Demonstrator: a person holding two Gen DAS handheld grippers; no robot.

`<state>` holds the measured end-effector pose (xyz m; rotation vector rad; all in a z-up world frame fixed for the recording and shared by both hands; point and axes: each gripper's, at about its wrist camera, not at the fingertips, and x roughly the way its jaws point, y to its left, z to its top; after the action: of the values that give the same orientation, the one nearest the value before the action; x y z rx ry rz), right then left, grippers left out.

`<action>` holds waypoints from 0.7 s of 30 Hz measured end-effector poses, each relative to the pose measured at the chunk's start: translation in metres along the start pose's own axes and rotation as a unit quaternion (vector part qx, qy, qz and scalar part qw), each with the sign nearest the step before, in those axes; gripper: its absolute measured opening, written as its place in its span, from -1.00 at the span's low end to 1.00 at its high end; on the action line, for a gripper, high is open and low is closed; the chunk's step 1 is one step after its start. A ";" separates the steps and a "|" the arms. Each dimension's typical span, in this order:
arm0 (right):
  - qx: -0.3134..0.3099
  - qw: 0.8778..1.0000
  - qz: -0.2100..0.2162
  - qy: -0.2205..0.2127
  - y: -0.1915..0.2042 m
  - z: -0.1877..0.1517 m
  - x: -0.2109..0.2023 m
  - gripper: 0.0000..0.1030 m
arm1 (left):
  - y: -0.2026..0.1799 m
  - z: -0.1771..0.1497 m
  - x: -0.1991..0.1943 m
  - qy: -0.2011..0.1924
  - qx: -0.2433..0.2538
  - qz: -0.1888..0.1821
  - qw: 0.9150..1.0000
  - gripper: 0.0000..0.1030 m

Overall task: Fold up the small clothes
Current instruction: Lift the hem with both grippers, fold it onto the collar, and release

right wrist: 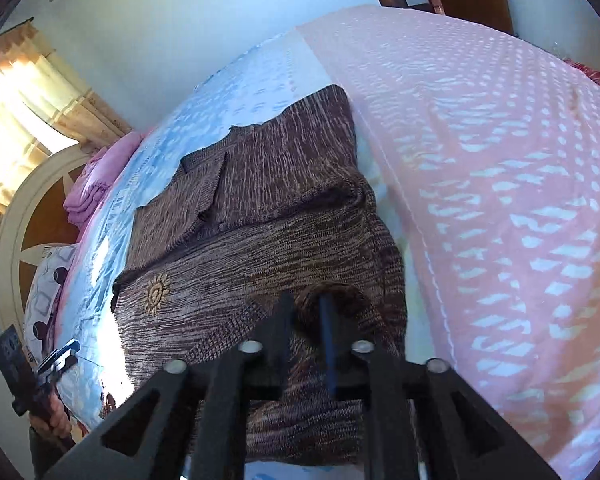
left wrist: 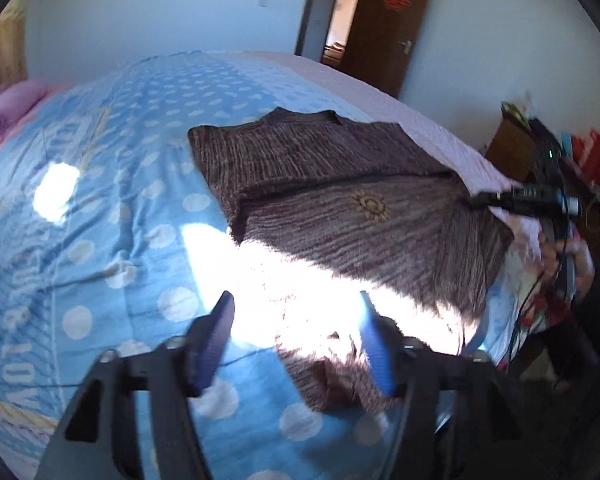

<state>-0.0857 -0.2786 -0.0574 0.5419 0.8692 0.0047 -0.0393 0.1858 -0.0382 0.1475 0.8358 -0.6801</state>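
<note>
A wide bed (left wrist: 112, 184) fills both views, covered by a light-blue sheet with white polka dots (left wrist: 140, 240) and, along its far side, a pink quilt with pale flecks (right wrist: 500, 200). On the bed lies the brown knitted sweater streaked with tan, bearing a small gold sun emblem (left wrist: 370, 205) on its chest. In the left wrist view the sweater (left wrist: 340, 184) spreads from the centre towards 3 o'clock, one sleeve folded across the body, its lower part washed out by a bright patch of sunlight. A pink folded blanket (right wrist: 100, 176) sits at 9 o'clock in the right wrist view, near the cream and brown headboard (right wrist: 24, 216). A dark wooden door (left wrist: 392, 28) stands ajar at 1 o'clock in the left wrist view.

The left hand-held gripper (left wrist: 296, 320) hangs above the sweater's sunlit hem at 6 o'clock, jaws spread wide with nothing between them. The right hand-held gripper (right wrist: 306, 316), at 6 o'clock in its own view, has its fingers drawn close together with a raised fold of the sweater (right wrist: 260, 200) pinched between them.
</note>
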 end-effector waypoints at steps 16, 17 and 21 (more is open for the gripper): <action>-0.061 0.996 0.009 -0.059 0.046 -0.006 -0.049 0.00 | -0.078 -0.025 0.047 0.040 0.328 0.017 0.944 0.52; -0.058 0.996 0.008 -0.062 0.046 -0.007 -0.051 0.00 | -0.070 -0.013 0.053 0.043 0.296 0.004 0.954 0.52; -0.042 0.997 0.010 -0.064 0.042 -0.009 -0.052 0.00 | -0.011 0.033 0.079 0.057 0.083 -0.043 0.994 0.38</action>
<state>-0.1180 -0.2499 -0.0054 0.4674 0.7359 0.0244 0.0124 0.1252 -0.0720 0.3046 0.8980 -0.8283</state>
